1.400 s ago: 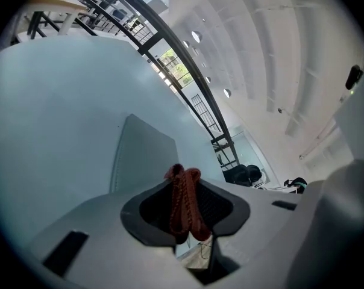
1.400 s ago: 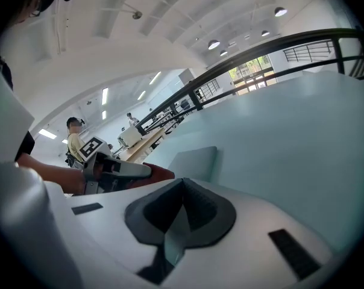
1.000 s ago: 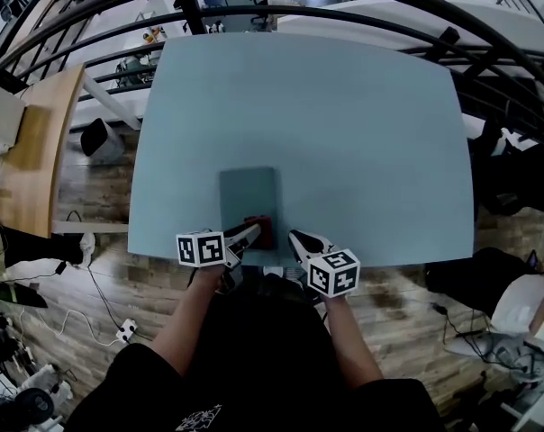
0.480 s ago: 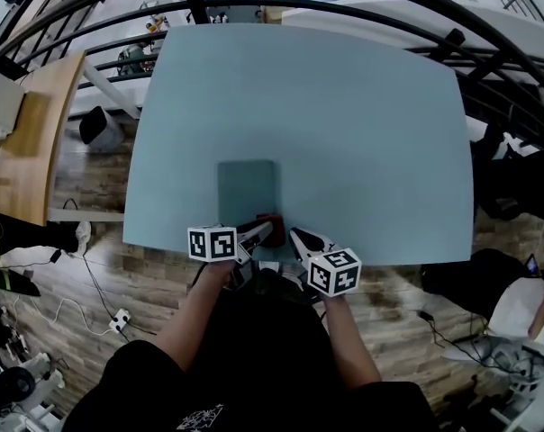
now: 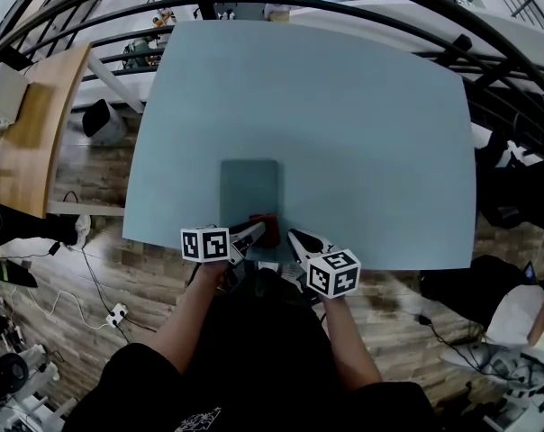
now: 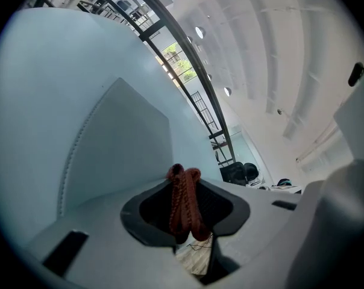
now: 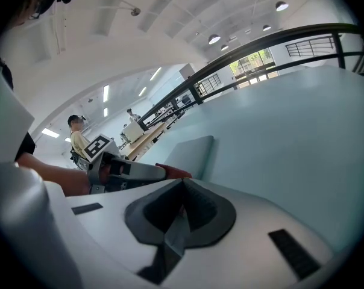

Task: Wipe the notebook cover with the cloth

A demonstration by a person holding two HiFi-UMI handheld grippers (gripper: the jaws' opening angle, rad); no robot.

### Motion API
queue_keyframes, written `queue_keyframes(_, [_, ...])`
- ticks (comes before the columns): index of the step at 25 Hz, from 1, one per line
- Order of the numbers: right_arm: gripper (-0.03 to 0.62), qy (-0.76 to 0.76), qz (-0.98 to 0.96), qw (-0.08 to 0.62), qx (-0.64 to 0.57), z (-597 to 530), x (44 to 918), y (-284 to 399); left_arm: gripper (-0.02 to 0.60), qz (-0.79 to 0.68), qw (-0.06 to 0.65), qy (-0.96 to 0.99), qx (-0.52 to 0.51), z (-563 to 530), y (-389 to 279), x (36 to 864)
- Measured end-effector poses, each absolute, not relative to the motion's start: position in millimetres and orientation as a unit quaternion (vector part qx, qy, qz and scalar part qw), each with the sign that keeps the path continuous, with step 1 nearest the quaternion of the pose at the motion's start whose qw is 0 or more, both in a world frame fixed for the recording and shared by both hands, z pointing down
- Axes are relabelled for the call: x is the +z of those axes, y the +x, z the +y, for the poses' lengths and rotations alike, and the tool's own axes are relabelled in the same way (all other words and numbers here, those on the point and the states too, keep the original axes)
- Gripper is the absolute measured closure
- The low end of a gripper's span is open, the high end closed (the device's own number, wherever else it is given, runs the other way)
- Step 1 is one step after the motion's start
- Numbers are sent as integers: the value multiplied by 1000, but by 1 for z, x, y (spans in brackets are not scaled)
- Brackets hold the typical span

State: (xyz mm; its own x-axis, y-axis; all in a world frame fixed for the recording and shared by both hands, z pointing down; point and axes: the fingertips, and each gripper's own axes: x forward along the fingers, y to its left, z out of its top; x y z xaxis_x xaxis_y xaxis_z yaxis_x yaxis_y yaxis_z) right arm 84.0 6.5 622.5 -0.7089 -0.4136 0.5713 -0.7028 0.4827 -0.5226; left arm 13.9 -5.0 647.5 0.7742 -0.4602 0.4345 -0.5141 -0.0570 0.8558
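A grey-teal notebook (image 5: 249,192) lies flat on the light blue table (image 5: 344,115), near its front edge. My left gripper (image 5: 265,230) is shut on a dark red cloth (image 5: 268,229) at the notebook's near right corner. Between the shut jaws in the left gripper view the cloth (image 6: 184,198) shows as a folded red wad, with the notebook cover (image 6: 119,149) just ahead. My right gripper (image 5: 294,236) hovers at the table's front edge, right of the cloth, shut and holding nothing. Its view shows the notebook (image 7: 191,152), the left gripper (image 7: 170,173) and the cloth's tip (image 7: 177,173).
A black curved railing (image 5: 362,12) runs behind the table. A wooden desk (image 5: 29,142) stands to the left over plank flooring with cables. A person (image 7: 78,138) stands far off in the right gripper view.
My left gripper shifted slightly right and back left with the cloth, staying at the notebook's near edge. The right gripper barely moved.
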Motion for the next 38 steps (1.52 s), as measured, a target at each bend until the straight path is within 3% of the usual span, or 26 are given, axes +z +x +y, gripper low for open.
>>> queue_keyframes(38, [588,262,-869,194,373,13,617,22,482,-459,567,683,27,20,-123,644])
